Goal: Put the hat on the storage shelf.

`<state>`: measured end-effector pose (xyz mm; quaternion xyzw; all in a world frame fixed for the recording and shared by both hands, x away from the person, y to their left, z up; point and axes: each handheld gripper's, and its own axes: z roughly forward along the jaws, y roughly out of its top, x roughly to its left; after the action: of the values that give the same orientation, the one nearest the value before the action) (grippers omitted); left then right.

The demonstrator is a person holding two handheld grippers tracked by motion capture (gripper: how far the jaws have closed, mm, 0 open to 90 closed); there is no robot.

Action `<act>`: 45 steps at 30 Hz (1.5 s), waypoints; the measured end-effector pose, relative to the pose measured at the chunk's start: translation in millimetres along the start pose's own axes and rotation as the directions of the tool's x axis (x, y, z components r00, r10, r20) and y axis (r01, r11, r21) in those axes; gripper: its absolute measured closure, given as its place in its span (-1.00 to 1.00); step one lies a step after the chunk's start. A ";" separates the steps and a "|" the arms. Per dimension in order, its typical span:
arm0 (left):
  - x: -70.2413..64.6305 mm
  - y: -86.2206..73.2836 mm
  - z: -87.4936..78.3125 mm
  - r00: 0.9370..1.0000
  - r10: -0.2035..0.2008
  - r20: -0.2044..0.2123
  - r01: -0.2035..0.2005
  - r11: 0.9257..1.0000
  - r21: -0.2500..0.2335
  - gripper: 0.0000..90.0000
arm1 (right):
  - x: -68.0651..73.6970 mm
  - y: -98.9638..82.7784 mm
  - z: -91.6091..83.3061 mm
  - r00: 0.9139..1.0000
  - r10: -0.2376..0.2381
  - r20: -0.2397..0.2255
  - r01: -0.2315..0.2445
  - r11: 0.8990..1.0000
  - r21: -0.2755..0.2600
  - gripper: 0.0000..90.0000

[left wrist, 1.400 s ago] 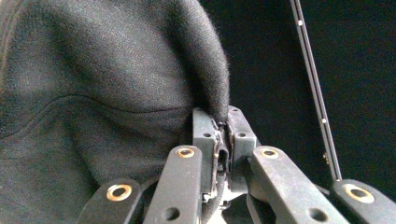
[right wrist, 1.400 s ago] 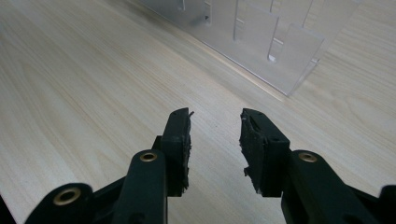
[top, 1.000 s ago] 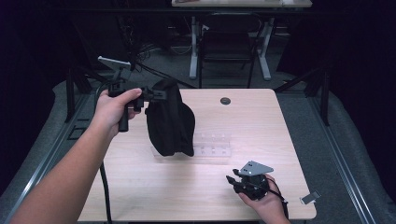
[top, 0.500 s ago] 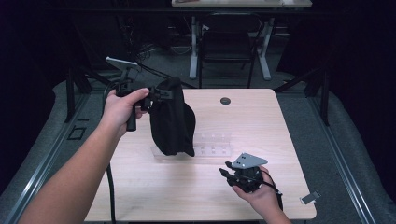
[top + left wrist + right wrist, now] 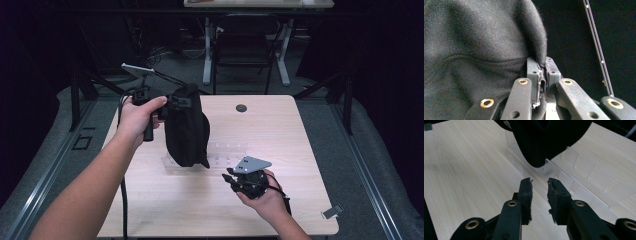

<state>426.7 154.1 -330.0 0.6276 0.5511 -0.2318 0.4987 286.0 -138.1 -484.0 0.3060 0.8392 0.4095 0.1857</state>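
A black cloth bag [image 5: 186, 127] hangs over the left middle of the wooden table [image 5: 280, 130], held up by its top edge. My left gripper [image 5: 184, 101] is shut on that edge; in the left gripper view the cloth bag [image 5: 474, 50] is pinched between the pads [image 5: 534, 75]. The bag's bottom rests in a clear plastic rack [image 5: 225, 152]. My right gripper [image 5: 231, 179] hovers low at the front right, pointing at the rack [image 5: 574, 170] and the bag [image 5: 546, 137]. Its jaws have just been closing and stand a little apart, with nothing between its fingers [image 5: 526, 192].
A small dark round disc [image 5: 241, 108] lies near the table's far edge. A cable [image 5: 124, 200] trails off the front left. A chair [image 5: 242, 45] and another table's legs stand beyond. A small grey tag [image 5: 332, 212] sits off the front right corner.
The right gripper has moved up and toward the rack, and its jaws have narrowed. The left gripper still holds the bag in nearly the same place.
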 end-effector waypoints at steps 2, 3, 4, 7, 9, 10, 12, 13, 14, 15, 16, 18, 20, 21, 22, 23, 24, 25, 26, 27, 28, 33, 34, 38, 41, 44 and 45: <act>-0.5 -0.3 1.8 1.000 0.003 -0.001 -0.003 1.000 0.003 0.90 | 1.3 3.1 1.5 1.000 -0.004 -0.007 0.004 1.000 -0.002 0.62; -1.0 -0.4 2.8 1.000 0.005 -0.003 -0.005 1.000 0.007 0.90 | 1.9 4.3 2.5 1.000 -0.006 -0.010 0.006 1.000 -0.005 0.62; -1.6 -0.6 4.0 1.000 0.005 -0.005 -0.005 1.000 0.009 0.91 | 2.6 5.3 2.9 1.000 -0.008 -0.010 0.008 1.000 -0.006 0.62; -3.6 -1.2 8.5 1.000 0.009 -0.003 -0.009 1.000 0.015 0.90 | 3.8 6.8 3.5 1.000 -0.011 -0.013 0.011 1.000 -0.010 0.62; -5.6 -1.5 10.9 1.000 0.014 0.000 -0.014 1.000 0.022 0.90 | 3.9 7.1 3.3 1.000 -0.009 -0.012 0.009 1.000 -0.013 0.61; -6.7 -1.7 11.8 1.000 0.014 0.001 -0.014 1.000 0.023 0.90 | 3.8 7.5 3.3 1.000 -0.006 -0.017 0.006 1.000 -0.018 0.60; -8.2 -2.0 12.7 1.000 0.018 -0.002 -0.018 1.000 0.024 0.90 | 3.9 9.4 3.8 1.000 -0.002 -0.031 0.001 1.000 -0.026 0.59; -9.0 -2.1 12.9 1.000 0.017 -0.002 -0.017 1.000 0.023 0.90 | 4.5 10.9 4.7 0.999 0.000 -0.035 -0.001 1.000 -0.028 0.59; -9.9 -2.2 12.9 1.000 0.020 -0.004 -0.020 1.000 0.023 0.90 | 5.3 12.6 6.0 0.999 -0.004 -0.039 0.002 1.000 -0.030 0.59; -10.4 -2.2 12.9 1.000 0.020 -0.006 -0.020 1.000 0.021 0.90 | 6.6 14.5 7.5 0.999 -0.007 -0.044 0.006 0.999 -0.032 0.59; -10.6 -2.2 12.7 1.000 0.020 -0.006 -0.020 1.000 0.020 0.89 | 7.9 16.5 9.1 0.999 -0.017 -0.044 0.015 0.999 -0.033 0.60; -10.4 -2.3 12.2 1.000 0.019 -0.006 -0.018 1.000 0.020 0.89 | 10.9 20.9 12.7 0.998 -0.030 -0.046 0.029 0.999 -0.031 0.61; -10.0 -2.4 11.6 1.000 0.019 -0.005 -0.019 1.000 0.020 0.89 | 13.2 24.7 16.5 0.998 -0.038 -0.044 0.036 0.999 -0.031 0.63; -9.8 -2.5 11.1 1.000 0.020 -0.004 -0.020 1.000 0.020 0.89 | 14.0 26.4 18.5 0.998 -0.041 -0.044 0.040 0.999 -0.030 0.64; -9.8 -2.5 10.6 1.000 0.020 -0.005 -0.020 1.000 0.020 0.89 | 14.6 27.8 20.7 0.998 -0.042 -0.047 0.041 0.999 -0.029 0.65; -9.6 -2.5 10.2 1.000 0.020 -0.006 -0.020 1.000 0.020 0.89 | 14.7 29.6 22.4 0.998 -0.050 -0.044 0.049 0.999 -0.023 0.66; -9.3 -2.5 9.8 1.000 0.021 -0.005 -0.021 1.000 0.021 0.89 | 15.0 31.4 23.8 0.998 -0.056 -0.040 0.056 0.998 -0.017 0.67; -9.2 -2.5 9.4 1.000 0.020 -0.005 -0.020 1.000 0.020 0.89 | 15.5 32.7 25.8 0.998 -0.054 -0.043 0.053 0.998 -0.020 0.67; -9.0 -2.5 9.2 1.000 0.018 -0.003 -0.018 1.000 0.020 0.89 | 15.8 34.4 27.2 0.998 -0.057 -0.039 0.057 0.998 -0.020 0.68; -8.9 -2.6 9.1 1.000 0.018 -0.004 -0.018 1.000 0.019 0.89 | 16.0 36.1 28.3 0.997 -0.062 -0.038 0.062 0.998 -0.016 0.68; -8.7 -2.6 9.1 1.000 0.018 -0.003 -0.018 1.000 0.019 0.89 | 16.6 37.6 29.6 0.997 -0.062 -0.037 0.061 0.998 -0.019 0.68; -8.8 -2.8 9.5 1.000 0.018 0.000 -0.018 1.000 0.021 0.88 | 19.6 44.1 32.9 0.996 -0.088 -0.025 0.088 0.996 -0.017 0.75; -9.0 -2.8 9.6 1.000 0.020 0.001 -0.020 1.000 0.022 0.88 | 20.5 44.9 33.1 0.995 -0.095 -0.016 0.095 0.995 -0.013 0.79; -9.8 -3.5 9.4 1.000 0.023 0.003 -0.023 1.000 0.013 0.85 | 21.8 45.9 33.4 0.992 -0.128 0.000 0.128 0.992 0.000 0.86; -9.9 -3.1 7.4 1.000 0.027 0.008 -0.027 1.000 0.009 0.80 | 21.7 45.8 33.6 0.991 -0.131 0.000 0.131 0.991 -0.005 0.87; -9.8 -3.0 5.1 1.000 0.028 0.008 -0.028 1.000 0.002 0.74 | 22.2 45.8 33.3 0.991 -0.137 0.008 0.137 0.991 -0.003 0.88; -9.8 -2.9 4.2 1.000 0.027 0.009 -0.027 1.000 -0.001 0.71 | 22.4 45.7 33.5 0.990 -0.139 0.004 0.139 0.990 -0.005 0.88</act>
<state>422.3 145.6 -324.5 0.6339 0.5403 -0.2276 0.5044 304.7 -82.2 -468.7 0.2473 0.8571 0.3970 0.2161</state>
